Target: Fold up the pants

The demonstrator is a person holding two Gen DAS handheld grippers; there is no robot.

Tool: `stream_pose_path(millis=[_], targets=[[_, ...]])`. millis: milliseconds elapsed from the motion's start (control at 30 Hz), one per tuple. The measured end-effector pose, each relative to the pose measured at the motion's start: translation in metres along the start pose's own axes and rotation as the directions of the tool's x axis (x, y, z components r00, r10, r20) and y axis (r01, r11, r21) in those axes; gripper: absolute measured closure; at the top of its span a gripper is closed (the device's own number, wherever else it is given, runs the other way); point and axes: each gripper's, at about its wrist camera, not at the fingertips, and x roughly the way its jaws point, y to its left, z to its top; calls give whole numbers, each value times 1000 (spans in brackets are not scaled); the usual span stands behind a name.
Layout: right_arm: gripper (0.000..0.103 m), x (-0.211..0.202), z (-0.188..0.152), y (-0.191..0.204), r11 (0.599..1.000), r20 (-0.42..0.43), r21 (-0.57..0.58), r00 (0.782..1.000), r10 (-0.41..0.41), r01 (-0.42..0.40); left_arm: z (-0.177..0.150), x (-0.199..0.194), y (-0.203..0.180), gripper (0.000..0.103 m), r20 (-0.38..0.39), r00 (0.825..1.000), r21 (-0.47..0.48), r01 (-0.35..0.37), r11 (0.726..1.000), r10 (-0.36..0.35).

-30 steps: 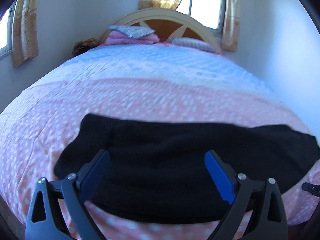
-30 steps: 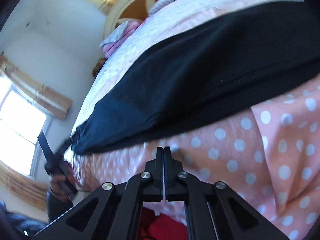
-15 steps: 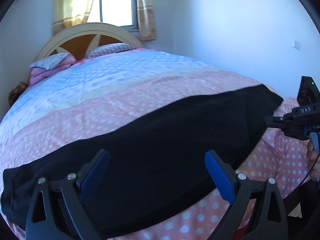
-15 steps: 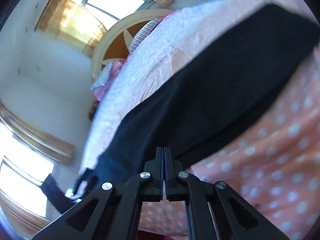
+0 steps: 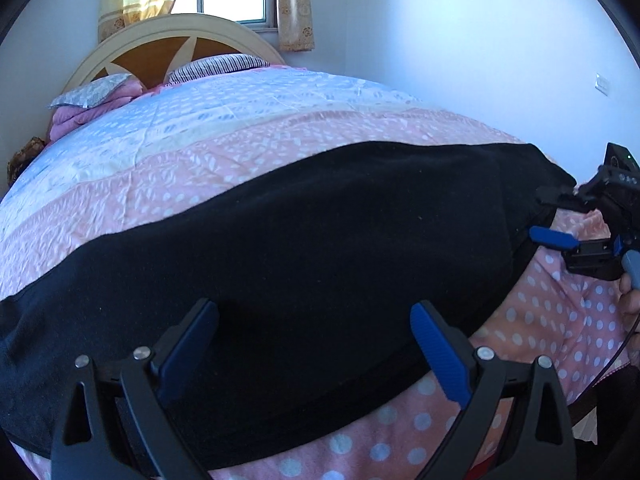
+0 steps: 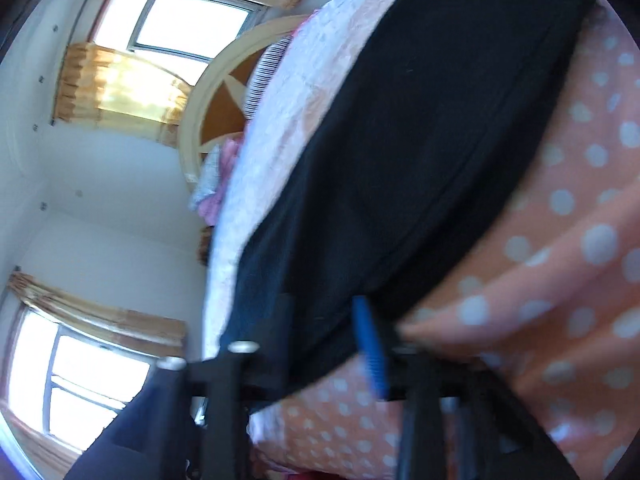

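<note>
Black pants (image 5: 320, 240) lie stretched flat across the pink dotted bedspread (image 5: 580, 320). My left gripper (image 5: 316, 344) is open just above their near edge, its blue pads (image 5: 440, 352) wide apart and pressing on nothing. At the pants' right end my right gripper (image 5: 554, 216) is opening, one finger above and one blue pad below the cloth's end. The right wrist view is blurred: the right gripper (image 6: 326, 336) has its fingers apart, with the pants (image 6: 420, 140) running away from them and their edge lying between the fingers unpressed.
A cream and wood headboard (image 5: 172, 40), a striped pillow (image 5: 220, 66) and folded pink bedding (image 5: 92, 104) are at the far end. A white wall (image 5: 480, 60) runs along the right. A person's hand (image 5: 631, 300) holds the right gripper at the bed's edge.
The right gripper was shut with nothing in it and now has its fingers apart at the pants' end, and its view has rolled. The left gripper swung right along the pants, staying open.
</note>
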Motion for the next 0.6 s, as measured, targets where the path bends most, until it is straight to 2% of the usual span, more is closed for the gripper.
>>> stream_pose_path(millis=[67,133,300,367,533,600], targets=[[45,0,-3,10,1000,-8,-18,1000,-19,19,-1,-1,0,3,3,1000,-8,4,1000,-4],[45,-5,-3,15,998,-6,-20,998,-57,56,-1,0,1,3,7,1000,-7,2,1000,-2],[45,-6,2,12,997,40,13,996,-75,75,1,1,3,3,7,1000,-11,5,1000,-5],[45,-5,6,12,997,61,2,995,-75,75,0,1,4,3,8,1000,-14,8,1000,-8],[46,8,9,15,999,92,-29,996,-14,17,0,0,5,3,10,1000,-19,12,1000,-12],[46,10,3,21,996,97,-84,995,-31,39,-1,0,6,3,15,1000,-24,18,1000,-18]])
